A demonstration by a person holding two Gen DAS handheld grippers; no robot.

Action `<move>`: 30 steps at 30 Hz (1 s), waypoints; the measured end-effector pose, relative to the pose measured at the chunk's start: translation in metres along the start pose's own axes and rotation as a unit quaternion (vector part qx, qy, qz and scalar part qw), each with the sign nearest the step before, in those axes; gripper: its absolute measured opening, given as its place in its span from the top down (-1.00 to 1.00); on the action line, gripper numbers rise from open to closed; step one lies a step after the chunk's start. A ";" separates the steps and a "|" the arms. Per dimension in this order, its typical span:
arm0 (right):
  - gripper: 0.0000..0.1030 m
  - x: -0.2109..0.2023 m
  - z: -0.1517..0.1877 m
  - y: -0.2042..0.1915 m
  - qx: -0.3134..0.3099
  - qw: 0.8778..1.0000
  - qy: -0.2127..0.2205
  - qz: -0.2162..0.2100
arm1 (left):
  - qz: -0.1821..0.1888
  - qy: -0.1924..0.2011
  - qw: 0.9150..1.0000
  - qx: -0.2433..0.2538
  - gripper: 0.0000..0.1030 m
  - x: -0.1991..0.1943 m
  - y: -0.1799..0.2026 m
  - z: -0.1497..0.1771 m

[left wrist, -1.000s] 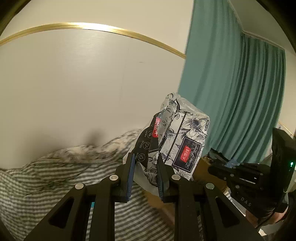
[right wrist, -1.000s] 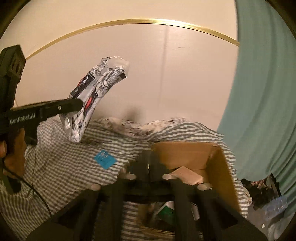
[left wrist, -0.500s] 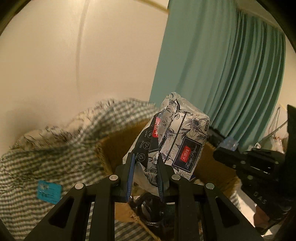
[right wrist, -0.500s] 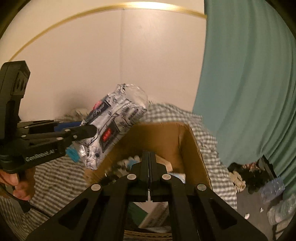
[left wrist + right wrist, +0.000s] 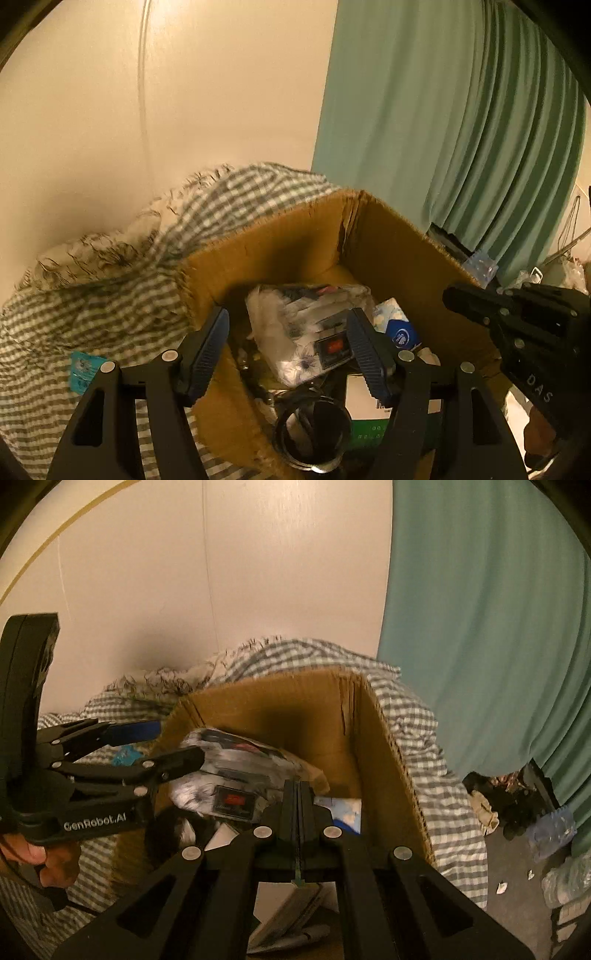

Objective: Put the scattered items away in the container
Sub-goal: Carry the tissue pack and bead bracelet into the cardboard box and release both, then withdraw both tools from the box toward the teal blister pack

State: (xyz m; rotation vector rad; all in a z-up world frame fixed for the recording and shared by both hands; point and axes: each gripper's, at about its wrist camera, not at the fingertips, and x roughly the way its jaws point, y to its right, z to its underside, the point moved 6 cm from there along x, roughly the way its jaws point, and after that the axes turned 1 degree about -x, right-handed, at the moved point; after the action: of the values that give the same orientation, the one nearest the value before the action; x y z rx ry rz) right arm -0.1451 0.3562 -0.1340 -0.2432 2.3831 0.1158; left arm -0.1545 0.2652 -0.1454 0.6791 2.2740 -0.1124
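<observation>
1 soft, crinkly tissue pack (image 5: pixel 310 328), light and squashy, lies loose in the cardboard box (image 5: pixel 388 236) between the left gripper (image 5: pixel 288 343)'s just-opened jaws; right gripper (image 5: pixel 297 794) is closed, empty.

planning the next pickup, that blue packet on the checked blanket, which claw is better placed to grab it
Left, probably. The left claw has just opened, dropping the tissue pack into the cardboard box, and the blue packet lies on its side. The right claw is shut over the box.

Dim, warm yellowish light; fisheye bending and dark corners frame both views; the floral black-and-white plastic pack (image 5: pixel 310 325) is motion-blurred.
</observation>
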 end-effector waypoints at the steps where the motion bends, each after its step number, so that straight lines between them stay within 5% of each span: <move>1: 1.00 -0.002 -0.004 -0.003 -0.001 1.000 0.004 0.000 | -0.001 0.003 1.000 -0.003 -0.34 -0.006 -0.003 -0.002; 13: 1.00 -0.059 -0.045 -0.069 -0.035 0.997 0.065 -0.009 | -0.048 0.083 0.995 -0.035 -0.68 -0.117 -0.064 -0.025; 18: 0.99 -0.077 -0.065 -0.104 -0.044 0.995 0.086 -0.022 | -0.085 0.119 0.988 -0.055 -0.98 -0.164 -0.101 -0.027; 21: 0.54 -0.086 -0.074 -0.123 -0.047 0.993 0.100 -0.030 | -0.101 0.134 0.984 -0.063 -1.00 -0.184 -0.123 -0.026; 23: -0.02 -0.093 -0.079 -0.138 -0.051 0.992 0.114 -0.034 | -0.114 0.141 0.981 -0.066 -1.00 -0.196 -0.138 -0.023; 27: -0.36 -0.101 -0.085 -0.170 -0.069 0.986 0.143 -0.044 | -0.139 0.144 0.976 -0.089 -1.00 -0.209 -0.176 -0.014; 30: -0.83 -0.094 -0.087 -0.188 -0.072 0.984 0.152 -0.051 | -0.153 0.139 0.972 -0.109 -1.00 -0.207 -0.201 -0.007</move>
State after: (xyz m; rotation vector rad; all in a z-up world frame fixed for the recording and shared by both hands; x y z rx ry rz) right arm -0.0958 0.1729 -0.0090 -0.4821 2.6610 0.2174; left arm -0.1400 0.0046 -0.0229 0.2371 2.5993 0.0905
